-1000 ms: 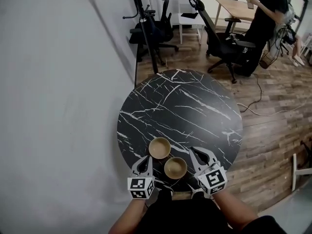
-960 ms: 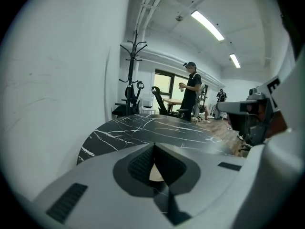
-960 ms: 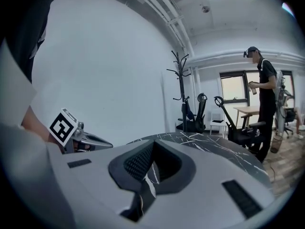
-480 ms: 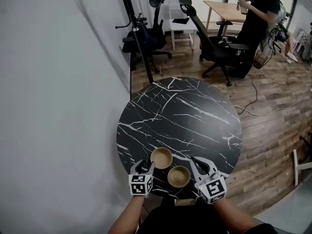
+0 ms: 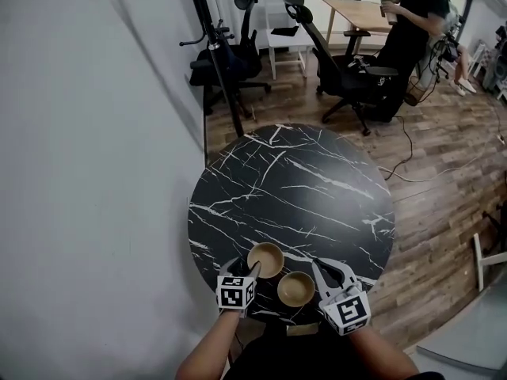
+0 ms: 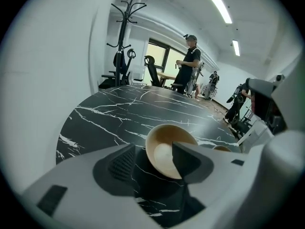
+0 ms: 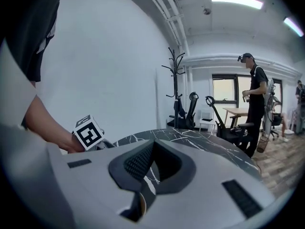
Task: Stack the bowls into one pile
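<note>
Bowls [image 5: 265,260]: tan, round, unstacked

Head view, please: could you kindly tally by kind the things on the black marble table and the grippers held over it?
Round light wooden bowls: 2
Grey two-jaw grippers: 2 (left gripper, whose jaws have just been opening, a bowl's near rim between them; right gripper, shut)
Total: 4
</note>
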`<state>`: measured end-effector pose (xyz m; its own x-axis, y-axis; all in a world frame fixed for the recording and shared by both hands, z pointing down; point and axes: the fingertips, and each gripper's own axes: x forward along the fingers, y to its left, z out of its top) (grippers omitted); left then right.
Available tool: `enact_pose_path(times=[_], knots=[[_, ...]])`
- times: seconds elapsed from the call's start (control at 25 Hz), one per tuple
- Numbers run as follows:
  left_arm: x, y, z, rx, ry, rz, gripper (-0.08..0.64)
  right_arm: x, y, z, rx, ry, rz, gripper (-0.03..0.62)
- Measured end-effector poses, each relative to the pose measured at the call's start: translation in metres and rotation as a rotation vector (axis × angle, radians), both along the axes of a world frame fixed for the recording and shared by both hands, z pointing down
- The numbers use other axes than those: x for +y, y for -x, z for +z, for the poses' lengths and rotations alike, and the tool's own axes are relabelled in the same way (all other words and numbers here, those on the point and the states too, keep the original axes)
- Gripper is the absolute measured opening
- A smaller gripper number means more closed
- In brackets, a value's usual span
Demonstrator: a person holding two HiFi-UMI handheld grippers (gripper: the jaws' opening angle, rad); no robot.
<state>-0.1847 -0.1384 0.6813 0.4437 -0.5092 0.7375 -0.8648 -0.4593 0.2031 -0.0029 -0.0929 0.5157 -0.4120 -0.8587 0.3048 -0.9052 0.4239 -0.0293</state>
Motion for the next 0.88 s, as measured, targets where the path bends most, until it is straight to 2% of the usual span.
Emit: enact_pose_path(times=[0.12,0.28,0.48,0.6,0.76,0.88], knots=[[-0.004,-0.003,0.012,-0.028,0.034,0.023,0.262,0.0,-0.004,-0.007,0.028,0.013,0.038,0.009],[-0.005,0.001,0.029,-0.041,0.098,0.014,0.258,0.011,-0.005,0.009,0.021,0.016,0.041,0.009],[-0.016,0.005,0.026,-0.035,0.067,0.003,0.198,0.013,-0.009,0.01,0.035,0.048,0.056,0.009],[-0.016,0.008,0.027,-0.015,0.077,0.001,0.184,0.014,-0.01,0.014,0.036,0.073,0.076,0.009],[-0.014,0.0,0.025,0.001,0.067,0.035,0.167,0.017,-0.012,0.016,0.037,0.096,0.075,0.009],[-0.013,-0.005,0.023,-0.003,0.063,0.055,0.153,0.016,-0.015,0.01,0.025,0.08,0.093,0.009]])
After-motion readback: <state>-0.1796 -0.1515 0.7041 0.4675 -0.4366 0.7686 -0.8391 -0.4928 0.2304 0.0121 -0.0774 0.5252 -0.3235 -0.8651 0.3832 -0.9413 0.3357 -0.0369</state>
